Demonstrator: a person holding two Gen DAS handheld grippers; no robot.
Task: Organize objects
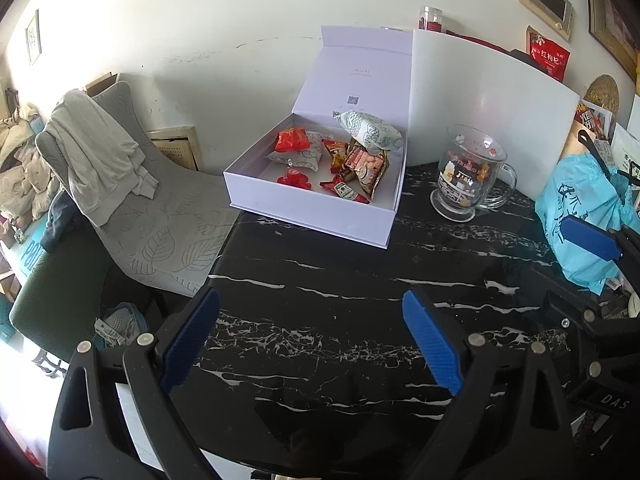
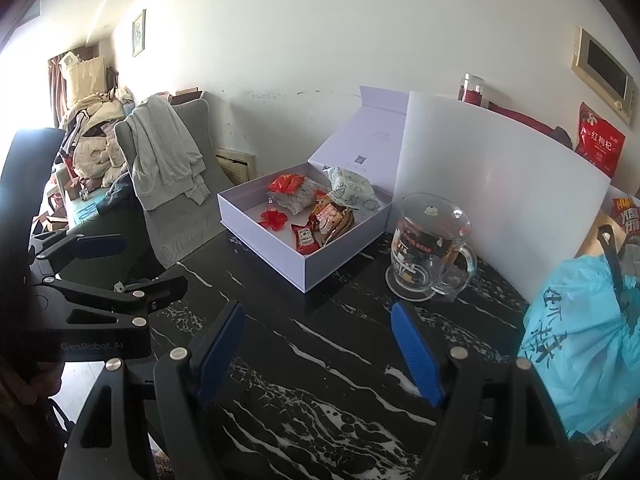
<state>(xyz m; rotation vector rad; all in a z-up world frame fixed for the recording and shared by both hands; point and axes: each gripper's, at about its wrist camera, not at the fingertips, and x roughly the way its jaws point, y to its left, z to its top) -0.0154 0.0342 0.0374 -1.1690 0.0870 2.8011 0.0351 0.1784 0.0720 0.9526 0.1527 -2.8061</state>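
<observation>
I see the black marble table (image 1: 320, 320) filling the lower frame. The white box (image 1: 316, 208) at upper centre is stiff card; its snack packets (image 1: 362, 164) are light and crinkly, best pinched by an edge. My left gripper (image 1: 312, 344) and right gripper (image 2: 318, 350) hang below it, both wide apart and empty.

Bare black marble table (image 1: 320, 280) lies open in front; white box (image 1: 316, 216), glass mug (image 1: 468, 176) (farther back) and blue bag (image 1: 576, 216) flank it.

White box (image 1: 320, 216): lid upright, on black marble table's far edge. Holds snack packets (image 1: 352, 160). Glass mug (image 1: 468, 176): upright, beside it.
</observation>
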